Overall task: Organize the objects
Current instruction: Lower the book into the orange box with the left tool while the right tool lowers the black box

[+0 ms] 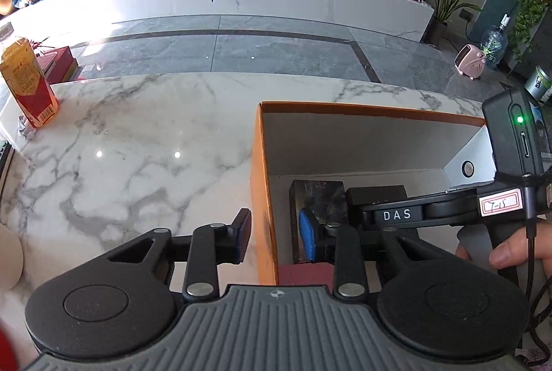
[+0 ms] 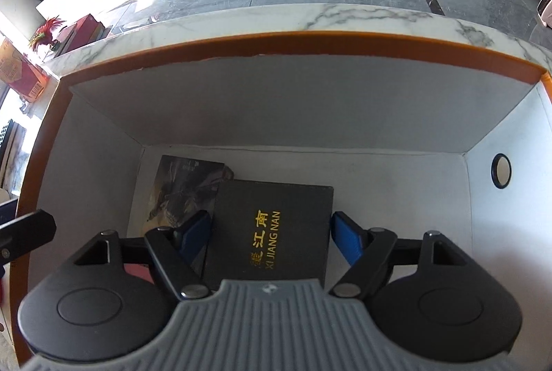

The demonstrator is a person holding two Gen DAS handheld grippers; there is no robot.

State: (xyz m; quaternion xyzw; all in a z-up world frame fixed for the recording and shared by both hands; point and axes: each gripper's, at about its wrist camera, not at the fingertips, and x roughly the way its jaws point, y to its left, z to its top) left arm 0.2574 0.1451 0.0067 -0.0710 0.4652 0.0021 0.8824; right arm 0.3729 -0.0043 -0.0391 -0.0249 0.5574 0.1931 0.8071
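Note:
An orange box with white inner walls (image 2: 276, 95) stands on the marble table; its left wall (image 1: 260, 184) shows in the left wrist view. Inside lie a black box with gold "XI JIANG NAN" lettering (image 2: 272, 233) and a dark picture-covered box (image 2: 183, 188) to its left. My right gripper (image 2: 270, 233) reaches into the orange box, its blue pads on both sides of the black box, close to it; contact is unclear. My left gripper (image 1: 274, 233) is open and straddles the orange box's left wall, one finger (image 1: 241, 233) outside, one inside.
A red and yellow drink carton (image 1: 29, 83) stands at the table's far left. A white rounded object (image 1: 10, 257) sits at the left edge. The right gripper's body (image 1: 448, 208) crosses the box. Beyond the table's far edge are grey floor and a white cabinet.

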